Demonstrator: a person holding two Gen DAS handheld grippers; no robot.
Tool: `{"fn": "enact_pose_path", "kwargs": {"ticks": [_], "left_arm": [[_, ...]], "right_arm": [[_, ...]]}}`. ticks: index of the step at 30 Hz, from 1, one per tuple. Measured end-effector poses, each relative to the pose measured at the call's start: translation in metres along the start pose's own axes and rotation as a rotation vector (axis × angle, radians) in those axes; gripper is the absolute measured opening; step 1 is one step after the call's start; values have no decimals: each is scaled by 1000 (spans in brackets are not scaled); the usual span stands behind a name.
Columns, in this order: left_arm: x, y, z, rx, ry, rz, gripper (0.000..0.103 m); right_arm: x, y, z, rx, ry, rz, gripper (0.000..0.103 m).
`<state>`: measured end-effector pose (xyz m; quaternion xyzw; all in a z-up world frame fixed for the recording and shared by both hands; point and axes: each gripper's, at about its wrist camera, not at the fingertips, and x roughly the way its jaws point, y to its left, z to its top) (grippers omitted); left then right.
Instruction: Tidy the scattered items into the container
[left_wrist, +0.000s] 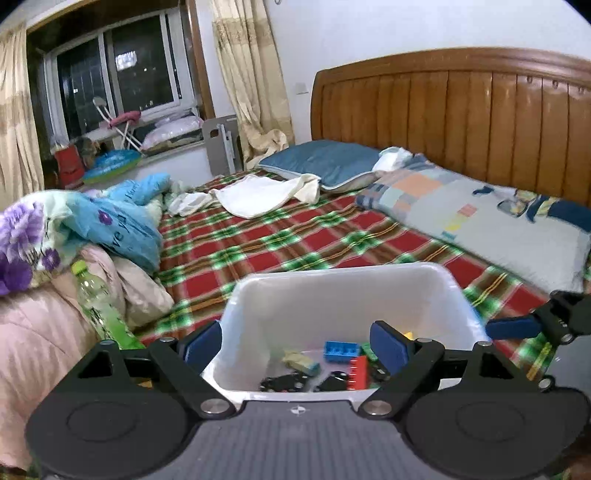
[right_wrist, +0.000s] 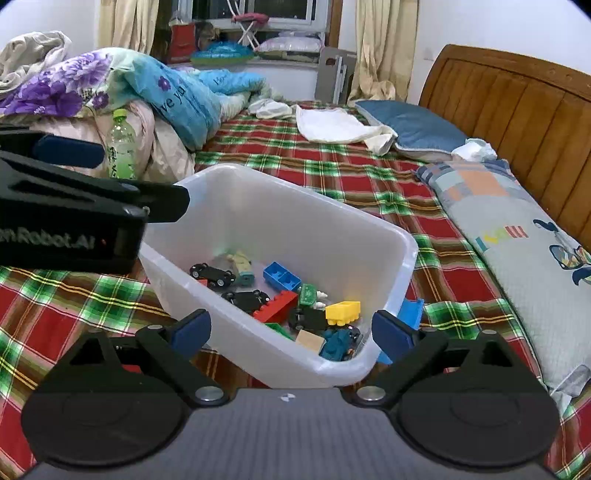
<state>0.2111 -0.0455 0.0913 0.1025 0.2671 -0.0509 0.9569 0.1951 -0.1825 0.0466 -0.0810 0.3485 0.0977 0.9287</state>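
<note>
A white plastic bin (left_wrist: 332, 275) stands on the plaid bed. It holds several toys: a blue brick (left_wrist: 341, 349), a red brick (left_wrist: 358, 373) and black cars (left_wrist: 284, 382). My left gripper (left_wrist: 295, 347) hangs open above the bin's near side with nothing between its pads. In the right wrist view, the bin (right_wrist: 406, 243) shows a yellow piece (right_wrist: 343, 312), a blue brick (right_wrist: 282, 278) and black cars (right_wrist: 212, 275). My right gripper (right_wrist: 291, 334) is open and empty over the bin's near corner. A blue piece (right_wrist: 410, 312) lies on the bed just outside the bin's right wall.
A green-capped bottle (left_wrist: 99, 306) leans on a pile of quilts (left_wrist: 55, 236) left of the bin. A long patterned pillow (right_wrist: 517, 236) and a blue pillow (right_wrist: 410, 125) lie along the wooden headboard (left_wrist: 461, 103). A white cloth (left_wrist: 255, 194) lies farther up the bed.
</note>
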Motion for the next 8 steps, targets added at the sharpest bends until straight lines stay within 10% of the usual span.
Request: {"fn": "enact_pose_path", "kwargs": {"ticks": [8], "left_arm": [[13,7,0,-60,12,-31,90]], "right_arm": [[14,-3,7,18,40,-4,97]]}}
